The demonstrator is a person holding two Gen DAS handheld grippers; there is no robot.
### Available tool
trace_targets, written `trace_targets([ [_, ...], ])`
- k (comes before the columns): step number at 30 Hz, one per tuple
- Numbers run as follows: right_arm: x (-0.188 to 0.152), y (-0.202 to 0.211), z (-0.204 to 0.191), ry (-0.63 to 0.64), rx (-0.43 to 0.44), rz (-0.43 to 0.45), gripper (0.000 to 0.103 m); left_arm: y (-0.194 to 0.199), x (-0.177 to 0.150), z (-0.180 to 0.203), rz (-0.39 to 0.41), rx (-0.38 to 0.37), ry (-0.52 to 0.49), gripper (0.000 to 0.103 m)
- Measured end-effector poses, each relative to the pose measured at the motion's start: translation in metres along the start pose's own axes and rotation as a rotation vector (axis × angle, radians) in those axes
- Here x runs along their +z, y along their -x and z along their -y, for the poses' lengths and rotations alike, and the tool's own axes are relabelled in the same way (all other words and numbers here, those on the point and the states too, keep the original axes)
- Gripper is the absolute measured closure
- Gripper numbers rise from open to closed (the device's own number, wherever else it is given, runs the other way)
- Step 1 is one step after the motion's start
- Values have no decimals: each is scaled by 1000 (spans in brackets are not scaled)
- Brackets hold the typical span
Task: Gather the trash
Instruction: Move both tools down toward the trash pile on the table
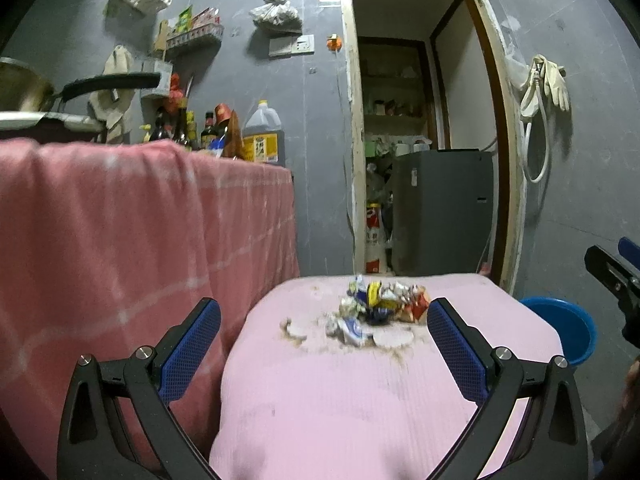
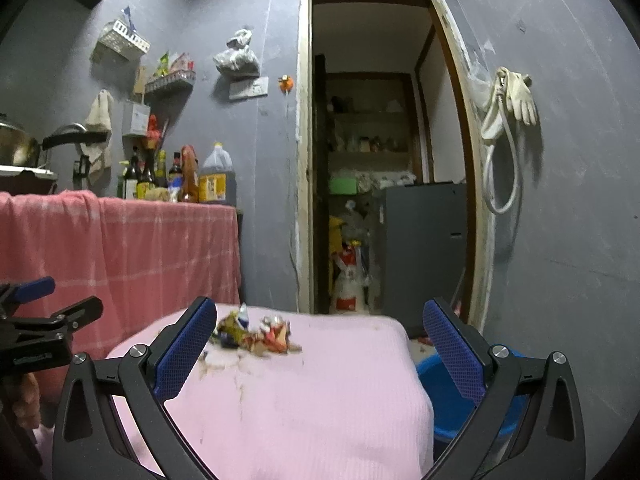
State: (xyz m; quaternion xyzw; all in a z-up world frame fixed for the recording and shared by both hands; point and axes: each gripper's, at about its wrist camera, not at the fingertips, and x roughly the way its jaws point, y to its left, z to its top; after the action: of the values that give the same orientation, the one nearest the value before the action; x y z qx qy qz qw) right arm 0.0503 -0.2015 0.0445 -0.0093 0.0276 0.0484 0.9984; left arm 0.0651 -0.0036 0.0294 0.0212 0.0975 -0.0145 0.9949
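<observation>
A pile of crumpled wrappers and scraps lies at the far end of a pink-covered surface; it also shows in the right wrist view on the same cover. My left gripper is open and empty, its blue pads wide apart, short of the pile. My right gripper is open and empty, with the pile just past its left pad. Each gripper shows at the edge of the other's view.
A blue tub stands on the floor right of the pink surface, also in the right wrist view. A table with a red checked cloth carries bottles and a pan at left. An open doorway is behind.
</observation>
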Motion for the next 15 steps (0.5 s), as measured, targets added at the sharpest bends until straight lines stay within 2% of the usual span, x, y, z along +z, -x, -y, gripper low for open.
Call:
trace_targets([
  [4,8,-19,3,-9,35,27,0,-14,8,6,72,53,-43,2],
  [8,10,-38,6,-9,84,34,0,-33,13,8,105,57,-34,2],
  [12,11,-55,5,19,89,37,0,-57,19,2,69,27,20,2],
  [15,9,-68,5,41,88,28,0,-83,21,-9,-32,-44,69,2],
])
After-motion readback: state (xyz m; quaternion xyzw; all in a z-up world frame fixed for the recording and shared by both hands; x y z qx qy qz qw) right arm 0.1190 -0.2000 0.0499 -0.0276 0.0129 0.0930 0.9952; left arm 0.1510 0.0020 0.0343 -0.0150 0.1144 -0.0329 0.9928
